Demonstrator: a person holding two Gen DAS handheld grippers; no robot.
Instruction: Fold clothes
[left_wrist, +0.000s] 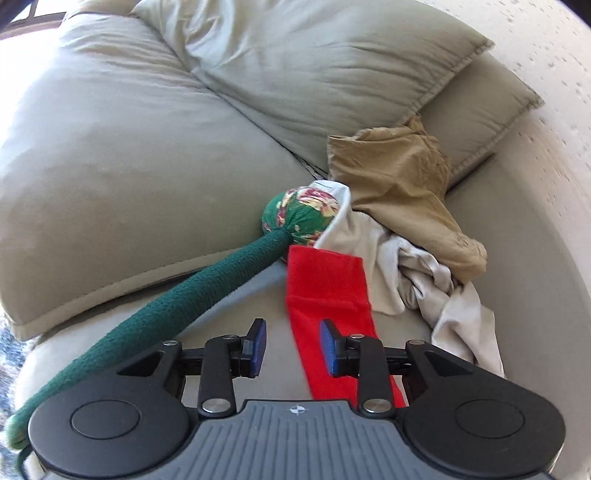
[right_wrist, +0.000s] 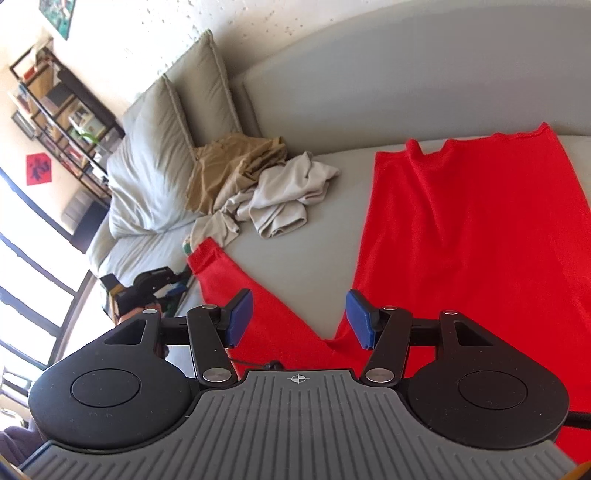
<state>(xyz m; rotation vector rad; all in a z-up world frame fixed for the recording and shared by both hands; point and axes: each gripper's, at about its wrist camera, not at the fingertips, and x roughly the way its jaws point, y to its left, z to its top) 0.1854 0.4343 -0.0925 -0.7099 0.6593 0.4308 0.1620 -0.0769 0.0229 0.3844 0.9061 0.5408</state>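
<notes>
In the left wrist view, the left gripper (left_wrist: 292, 347) hangs with its jaws apart over a sleeve of the red garment (left_wrist: 325, 295), which runs lengthwise away from the tool toward the tan cloth (left_wrist: 399, 184) and pale cloth (left_wrist: 424, 280); one blue pad sits over the sleeve's edge. In the right wrist view, the right gripper (right_wrist: 298, 319) is likewise spread and empty, poised above the notch where sleeve and body of the red garment (right_wrist: 461, 236) meet on the sofa seat (right_wrist: 295, 266), the body stretching ahead and rightward.

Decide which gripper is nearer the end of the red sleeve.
Left. The left gripper hangs open right by the sleeve; the right gripper sits further down by the armpit.
</notes>
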